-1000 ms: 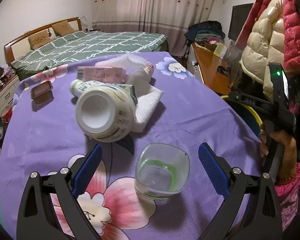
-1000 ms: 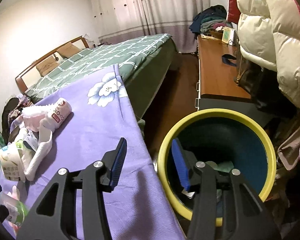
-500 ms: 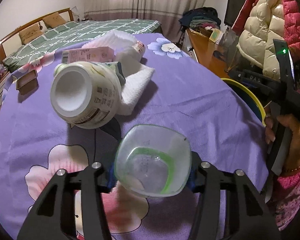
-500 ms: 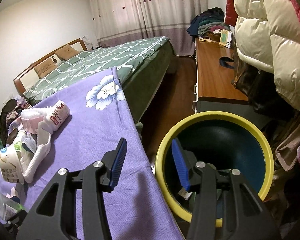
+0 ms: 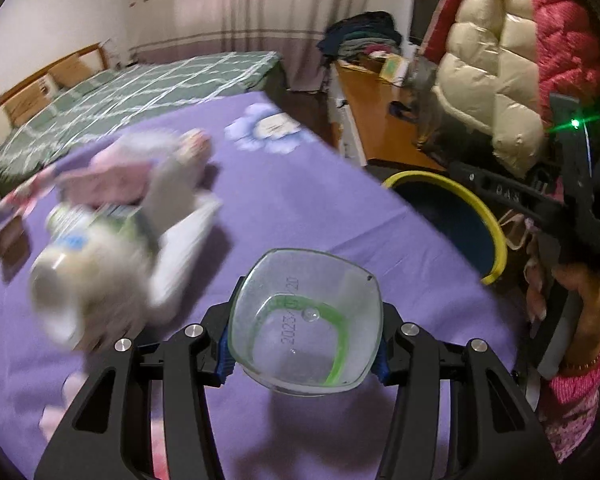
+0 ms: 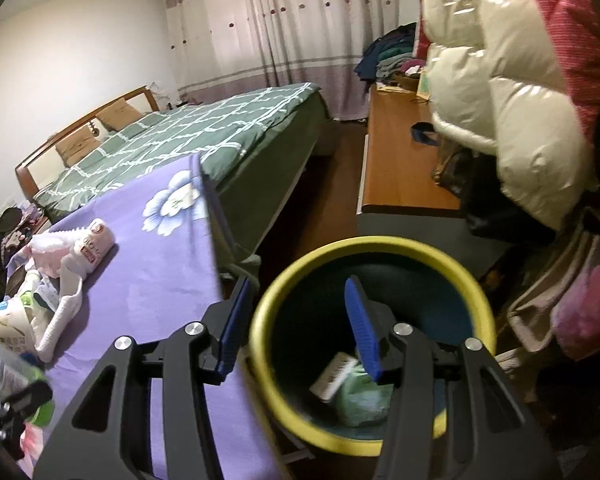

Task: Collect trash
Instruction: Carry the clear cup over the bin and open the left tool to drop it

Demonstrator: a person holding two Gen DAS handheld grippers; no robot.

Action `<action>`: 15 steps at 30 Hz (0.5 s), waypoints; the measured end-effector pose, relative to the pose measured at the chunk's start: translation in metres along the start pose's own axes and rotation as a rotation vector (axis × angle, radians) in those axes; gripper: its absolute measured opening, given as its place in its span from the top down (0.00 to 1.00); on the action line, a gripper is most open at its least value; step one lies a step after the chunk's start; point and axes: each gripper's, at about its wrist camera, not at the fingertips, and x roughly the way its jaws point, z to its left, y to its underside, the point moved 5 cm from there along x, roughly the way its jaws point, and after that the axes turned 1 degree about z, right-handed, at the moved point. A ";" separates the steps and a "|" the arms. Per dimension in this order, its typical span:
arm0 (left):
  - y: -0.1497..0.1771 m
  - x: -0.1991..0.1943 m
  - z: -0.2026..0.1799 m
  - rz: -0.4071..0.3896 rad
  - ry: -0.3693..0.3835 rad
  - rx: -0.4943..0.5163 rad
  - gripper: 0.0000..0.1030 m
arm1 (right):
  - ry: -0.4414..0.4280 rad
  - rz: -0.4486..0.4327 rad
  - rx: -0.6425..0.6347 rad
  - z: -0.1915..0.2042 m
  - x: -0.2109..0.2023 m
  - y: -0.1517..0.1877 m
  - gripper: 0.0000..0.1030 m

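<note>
Left wrist: blurred bottle (image 5: 84, 280) and cloth (image 5: 180, 232) beside clamped cup (image 5: 306, 320)

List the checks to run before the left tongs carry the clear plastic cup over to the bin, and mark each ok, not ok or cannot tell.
1. Left tongs clamped on the clear plastic cup: ok, blue pads press both sides.
2. Cup empty: ok, only a green ring shows at its bottom.
3. Bin open and has room: ok, a little trash at the bottom.
4. Right tongs out of the drop path: not ok, they hang empty over the bin's rim.
5. Bottle clear of the cup: ok.
</note>
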 end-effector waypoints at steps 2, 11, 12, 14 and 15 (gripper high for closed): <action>-0.016 0.010 -0.021 0.000 0.030 0.032 0.51 | 0.015 -0.010 0.008 -0.014 -0.006 -0.002 0.53; -0.072 0.064 -0.119 0.031 0.151 0.137 0.51 | 0.094 -0.026 0.096 -0.087 -0.028 0.003 0.52; -0.075 0.070 -0.128 0.038 0.160 0.144 0.51 | 0.100 -0.026 0.109 -0.093 -0.030 0.004 0.52; -0.083 0.084 -0.146 0.054 0.181 0.158 0.51 | 0.110 -0.025 0.137 -0.108 -0.031 0.006 0.51; -0.085 0.090 -0.153 0.060 0.188 0.162 0.51 | 0.111 -0.025 0.147 -0.112 -0.032 0.007 0.51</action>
